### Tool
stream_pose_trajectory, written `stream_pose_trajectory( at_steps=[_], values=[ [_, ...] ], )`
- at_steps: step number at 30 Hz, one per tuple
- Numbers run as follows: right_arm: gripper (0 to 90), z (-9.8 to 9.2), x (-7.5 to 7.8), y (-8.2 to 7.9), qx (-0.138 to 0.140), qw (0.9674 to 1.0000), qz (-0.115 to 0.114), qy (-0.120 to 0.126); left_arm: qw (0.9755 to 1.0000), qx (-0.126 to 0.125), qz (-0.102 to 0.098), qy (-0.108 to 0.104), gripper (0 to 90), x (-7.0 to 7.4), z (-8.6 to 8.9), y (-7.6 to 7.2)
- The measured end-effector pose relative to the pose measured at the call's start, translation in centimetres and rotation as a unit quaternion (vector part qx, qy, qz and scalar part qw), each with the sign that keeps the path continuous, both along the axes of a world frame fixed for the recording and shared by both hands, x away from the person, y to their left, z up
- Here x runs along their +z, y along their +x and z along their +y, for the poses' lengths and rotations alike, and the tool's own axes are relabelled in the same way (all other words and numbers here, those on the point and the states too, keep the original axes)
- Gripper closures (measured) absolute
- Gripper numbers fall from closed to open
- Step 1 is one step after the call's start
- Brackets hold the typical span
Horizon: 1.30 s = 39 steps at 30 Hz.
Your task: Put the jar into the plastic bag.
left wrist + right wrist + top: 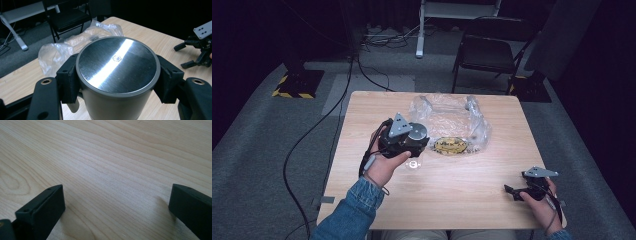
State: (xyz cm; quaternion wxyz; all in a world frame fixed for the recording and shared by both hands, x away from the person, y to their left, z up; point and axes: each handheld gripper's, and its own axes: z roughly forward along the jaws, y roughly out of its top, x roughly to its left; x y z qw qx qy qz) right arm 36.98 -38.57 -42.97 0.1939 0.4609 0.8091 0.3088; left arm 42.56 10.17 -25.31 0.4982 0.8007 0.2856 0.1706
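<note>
Recording studio or lab. Black curtains (257,30) enclose the space; floor cables (337,95) cross grey carpet (252,130). A folding chair (492,50) stands behind the wooden table (462,200).

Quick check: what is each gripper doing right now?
Left gripper: shut on the grey metal-topped canister.
Right gripper: open, holding nothing, above the wooden table.

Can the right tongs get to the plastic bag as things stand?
Probably yes: the right tongs stand open and empty on bare table, and the plastic bag lies beyond, beside the left tongs gripping the metal cup.
</note>
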Motion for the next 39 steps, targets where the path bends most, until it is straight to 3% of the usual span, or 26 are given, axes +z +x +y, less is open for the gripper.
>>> stream_pose_trajectory(
  at_steps=[20,39],
  values=[
    [0.6,0.0,0.0,0.0,0.0,1.0,0.0,0.0,0.9999,-0.006,-0.006,-0.006,32.7,2.1,-3.0,3.7],
    [0.6,0.0,0.0,0.0,0.0,1.0,0.0,0.0,0.9999,-0.001,-0.012,-0.006,32.7,2.7,-6.3,7.5]
  ],
)
